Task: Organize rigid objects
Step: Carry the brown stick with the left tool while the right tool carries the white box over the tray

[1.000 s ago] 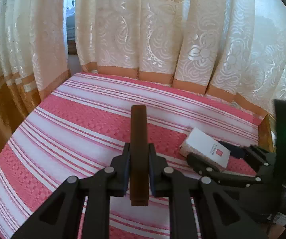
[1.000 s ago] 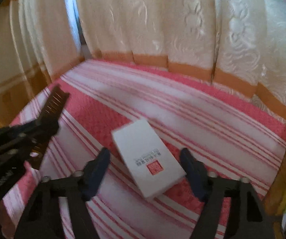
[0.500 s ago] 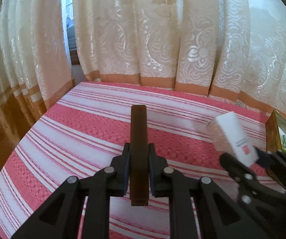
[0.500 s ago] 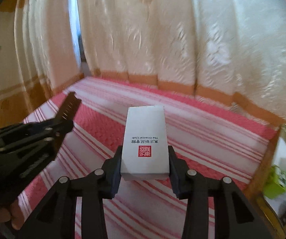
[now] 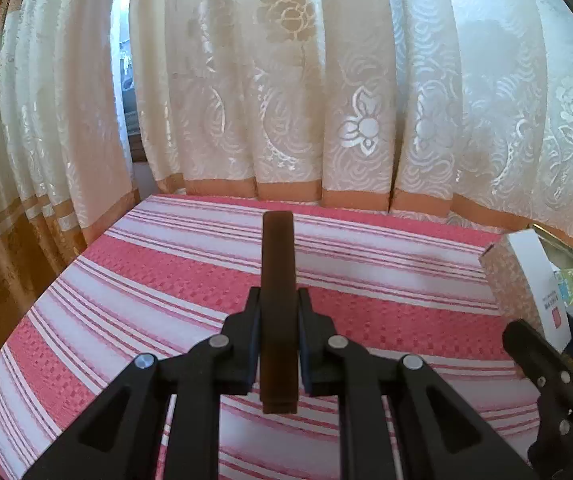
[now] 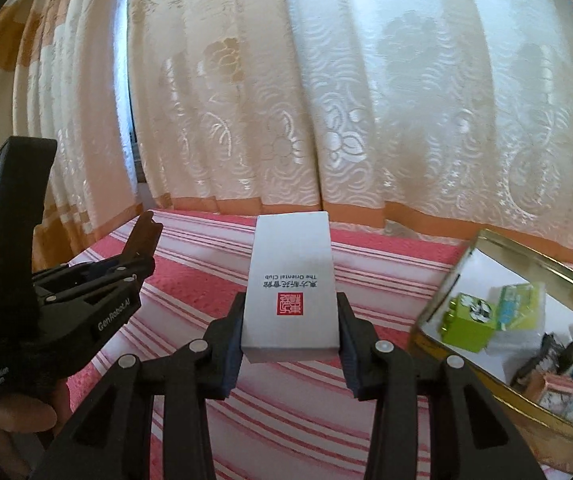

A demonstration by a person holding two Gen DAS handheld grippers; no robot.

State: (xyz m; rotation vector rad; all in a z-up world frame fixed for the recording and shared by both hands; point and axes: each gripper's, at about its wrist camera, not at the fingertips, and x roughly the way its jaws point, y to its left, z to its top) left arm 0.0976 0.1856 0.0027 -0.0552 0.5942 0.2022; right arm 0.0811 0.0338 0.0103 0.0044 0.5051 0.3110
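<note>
My left gripper (image 5: 279,320) is shut on a dark brown comb (image 5: 278,280), held edge-on above the striped cloth; it also shows in the right wrist view (image 6: 144,240) at the left. My right gripper (image 6: 291,320) is shut on a white box with a red seal (image 6: 292,280) and holds it in the air above the cloth. The box also shows at the right edge of the left wrist view (image 5: 526,280).
A pink and white striped cloth (image 5: 166,280) covers the table. A gold-rimmed tin (image 6: 526,252) at the right holds green, blue and other small items. Cream curtains (image 5: 286,80) hang close behind the table.
My right gripper closed on the white box, lifted it off the cloth and swung right toward the tin. My left gripper kept the comb and rose slightly.
</note>
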